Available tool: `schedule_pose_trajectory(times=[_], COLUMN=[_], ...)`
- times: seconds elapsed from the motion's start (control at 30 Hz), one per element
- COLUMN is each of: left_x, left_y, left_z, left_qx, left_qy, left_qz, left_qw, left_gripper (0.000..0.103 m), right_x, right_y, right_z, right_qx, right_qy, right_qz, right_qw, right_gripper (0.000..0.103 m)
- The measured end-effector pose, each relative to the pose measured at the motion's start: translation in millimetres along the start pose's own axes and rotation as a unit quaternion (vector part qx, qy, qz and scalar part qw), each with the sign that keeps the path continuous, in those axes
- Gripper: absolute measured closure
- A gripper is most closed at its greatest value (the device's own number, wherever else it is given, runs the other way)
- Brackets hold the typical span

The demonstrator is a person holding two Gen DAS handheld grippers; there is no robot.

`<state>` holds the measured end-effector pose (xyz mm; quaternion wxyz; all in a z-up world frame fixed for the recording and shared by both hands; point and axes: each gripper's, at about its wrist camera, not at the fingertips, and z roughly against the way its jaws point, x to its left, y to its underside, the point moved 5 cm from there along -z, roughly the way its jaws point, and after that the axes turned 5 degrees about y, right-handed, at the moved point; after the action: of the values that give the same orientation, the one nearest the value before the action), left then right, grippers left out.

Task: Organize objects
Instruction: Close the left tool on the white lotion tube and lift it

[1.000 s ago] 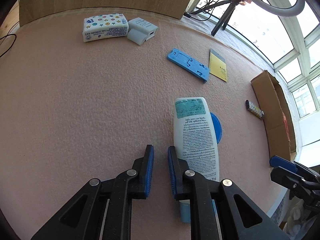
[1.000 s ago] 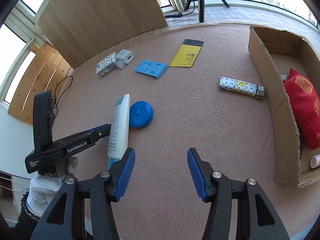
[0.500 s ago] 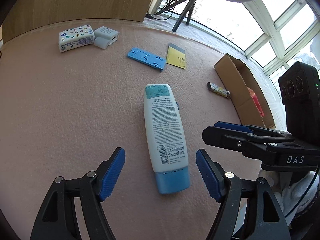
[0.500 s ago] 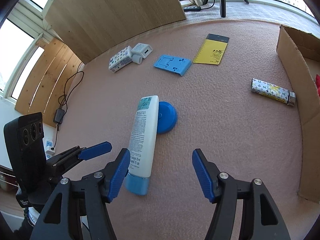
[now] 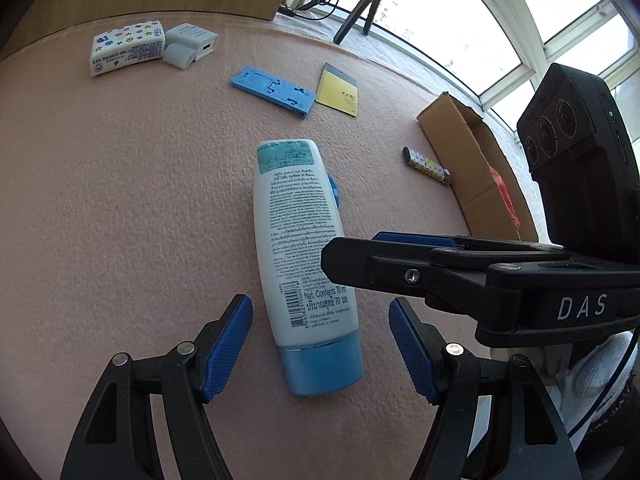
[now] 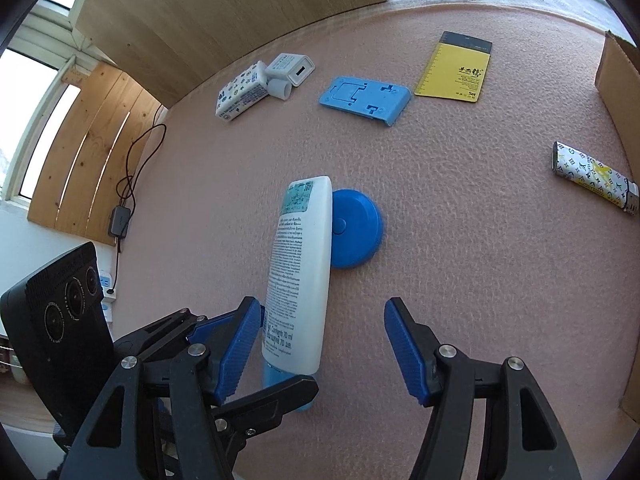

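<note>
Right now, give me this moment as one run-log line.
left tool: open, straddling bottle cap end | right tool: open, empty | bottle: flat on mat, against blue disc | box: right

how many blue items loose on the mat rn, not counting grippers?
2. A flat blue plastic phone stand lies at the far side beside the yellow card; a round blue disc touches the white lotion tube mid-mat. The cardboard box may hide more.
</note>
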<state>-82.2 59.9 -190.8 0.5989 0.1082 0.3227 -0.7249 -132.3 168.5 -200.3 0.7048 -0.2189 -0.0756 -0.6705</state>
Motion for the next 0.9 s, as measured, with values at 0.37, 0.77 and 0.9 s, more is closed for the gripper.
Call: schedule_pose_trajectory(times=[0.37, 0.77, 0.9], left_x=[5, -6, -26], left_y=[1, -2, -9], left_z=[-5, 0, 0], left_qx=[0.005, -0.005, -0.011], left_qy=[0.004, 0.005, 0.013], left_qz=[0.012, 0.019, 0.007], left_qw=[0.9999, 0.9998, 0.9998], left_gripper=[0.045, 0.051, 0.051], right_x=[6, 8, -3], right_y=[0, 2, 2], right_z=[-13, 10, 30], right_qx=[0.017, -0.005, -0.024], right_qy=[-0.008, -0.016, -0.012], right_qz=[0.012, 0.02, 0.015], right_qw=[1.0, 1.0, 1.0], right_gripper=[0.059, 0.073, 0.073])
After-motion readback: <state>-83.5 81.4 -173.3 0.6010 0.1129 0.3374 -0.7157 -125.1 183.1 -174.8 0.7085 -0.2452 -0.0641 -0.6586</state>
